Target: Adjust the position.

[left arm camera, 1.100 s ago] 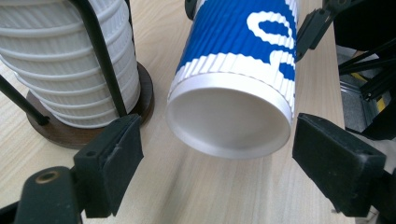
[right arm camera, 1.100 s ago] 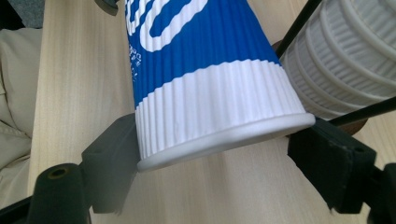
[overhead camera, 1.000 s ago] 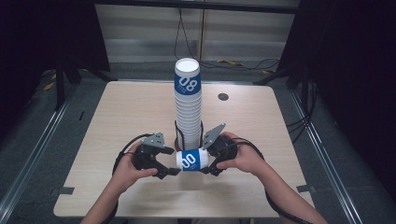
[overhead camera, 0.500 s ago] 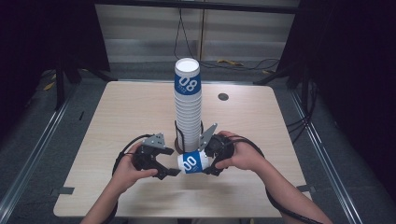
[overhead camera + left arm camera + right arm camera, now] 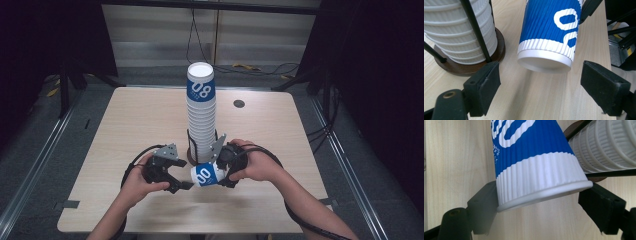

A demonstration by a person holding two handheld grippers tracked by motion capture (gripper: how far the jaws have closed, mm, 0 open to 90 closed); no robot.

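Note:
A blue and white ribbed paper cup marked "08" lies sideways in the air just above the table's front middle. My right gripper is shut on its rim end; in the right gripper view the cup sits between the jaws of the right gripper. My left gripper stands open facing the cup's base. In the left gripper view the cup's base hangs between the wide jaws of the left gripper, touching neither. Behind stands a tall stack of cups in a wire holder.
The holder's round brown base with black rods stands just beyond the left jaw. A small dark disc lies on the wooden table at the back right. Cables trail from both grippers toward the near edge.
My right gripper has turned a little and shifted slightly left and toward the near edge with the cup. The left gripper has barely moved.

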